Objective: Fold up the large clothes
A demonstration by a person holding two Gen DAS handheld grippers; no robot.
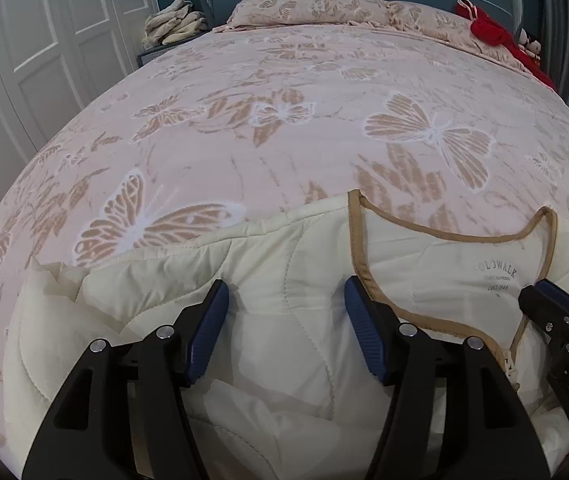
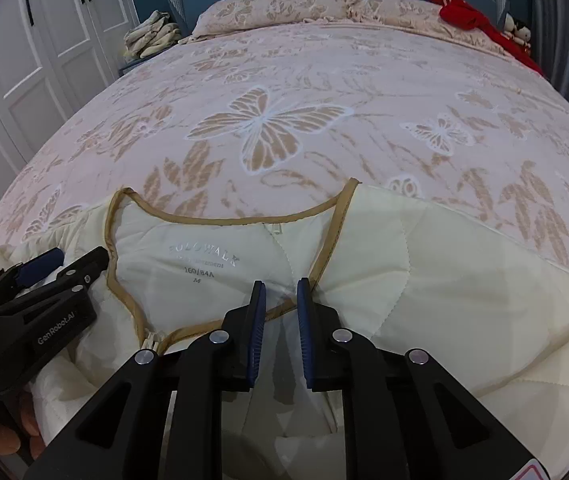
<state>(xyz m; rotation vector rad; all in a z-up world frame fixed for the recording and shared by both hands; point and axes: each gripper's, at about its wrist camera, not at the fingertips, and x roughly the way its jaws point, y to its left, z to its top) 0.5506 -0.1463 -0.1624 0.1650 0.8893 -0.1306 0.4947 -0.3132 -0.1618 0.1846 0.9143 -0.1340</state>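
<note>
Left tongs (image 1: 286,312) gape over the jacket (image 1: 284,264), left of its collar (image 1: 436,236); right tongs (image 2: 281,308) nearly shut, astride the collar's trim.

A wide bed (image 1: 284,80) covered by a pale pink spread with tan and white butterfly print is filling most of both views. A cream quilted jacket with tan binding around its neckline (image 2: 424,280) is lying open on the spread at the lower edge of the frame, its lining and printed size label facing up. Two pillows in the same butterfly fabric (image 2: 276,8) are resting along the top centre against a teal headboard. A crumpled red cloth item (image 1: 488,28) is lying at the upper right, on the far right pillow and the bed's edge.
</note>
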